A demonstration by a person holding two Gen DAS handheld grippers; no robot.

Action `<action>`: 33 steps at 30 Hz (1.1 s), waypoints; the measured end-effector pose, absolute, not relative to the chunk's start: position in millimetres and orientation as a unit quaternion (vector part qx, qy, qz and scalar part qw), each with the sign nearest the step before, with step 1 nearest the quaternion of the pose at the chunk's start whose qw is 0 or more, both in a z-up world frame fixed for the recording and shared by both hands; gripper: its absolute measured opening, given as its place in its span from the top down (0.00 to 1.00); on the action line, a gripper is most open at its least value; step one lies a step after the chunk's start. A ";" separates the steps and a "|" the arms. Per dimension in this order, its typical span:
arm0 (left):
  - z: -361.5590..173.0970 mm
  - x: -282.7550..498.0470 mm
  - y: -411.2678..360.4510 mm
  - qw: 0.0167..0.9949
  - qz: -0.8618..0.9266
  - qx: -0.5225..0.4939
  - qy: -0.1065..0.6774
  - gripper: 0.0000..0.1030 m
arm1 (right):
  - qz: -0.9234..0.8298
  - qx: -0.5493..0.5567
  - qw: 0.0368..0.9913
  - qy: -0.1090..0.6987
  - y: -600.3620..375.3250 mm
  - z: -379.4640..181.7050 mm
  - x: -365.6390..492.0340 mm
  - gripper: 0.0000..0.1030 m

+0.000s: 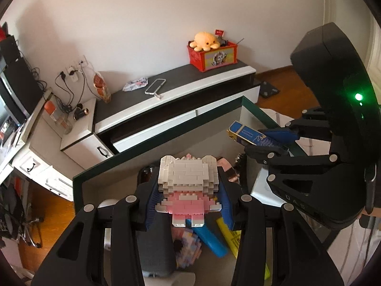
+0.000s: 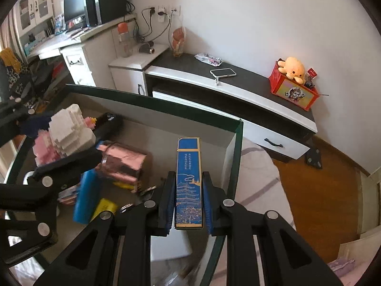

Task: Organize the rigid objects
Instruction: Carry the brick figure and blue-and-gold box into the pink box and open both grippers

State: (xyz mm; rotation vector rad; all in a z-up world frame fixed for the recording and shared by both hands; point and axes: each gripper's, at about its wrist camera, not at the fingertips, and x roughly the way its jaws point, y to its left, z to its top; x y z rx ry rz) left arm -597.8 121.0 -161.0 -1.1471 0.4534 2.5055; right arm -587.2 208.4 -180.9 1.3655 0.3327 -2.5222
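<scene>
My left gripper (image 1: 188,195) is shut on a white and pink brick figure (image 1: 188,181) and holds it above an open storage box (image 1: 152,146). The figure also shows in the right wrist view (image 2: 64,135). My right gripper (image 2: 188,200) is shut on a long blue box with gold trim (image 2: 188,181) and holds it over the same storage box (image 2: 152,100), near its right wall. The blue box also shows in the left wrist view (image 1: 247,134), to the right of the figure.
In the storage box lie a pink foil pack (image 2: 123,159), a blue tube (image 2: 85,195), a yellow item (image 2: 104,206) and a black item (image 2: 109,124). Behind stands a low cabinet (image 2: 238,90) with a phone (image 2: 222,72) and a red crate with a plush toy (image 2: 293,90).
</scene>
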 end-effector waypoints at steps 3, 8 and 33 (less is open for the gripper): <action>-164.0 -606.1 124.5 0.173 0.881 -0.409 0.163 0.57 | -0.862 0.477 0.130 0.116 209.9 -184.5 -597.3 0.80; -167.2 -613.6 136.7 0.174 0.880 -0.410 0.167 0.57 | -0.863 0.470 0.127 0.132 208.9 -182.0 -601.3 0.79; -192.3 -644.7 179.7 0.159 0.864 -0.463 0.119 0.57 | -0.889 0.426 0.107 0.132 237.3 -155.4 -567.9 0.64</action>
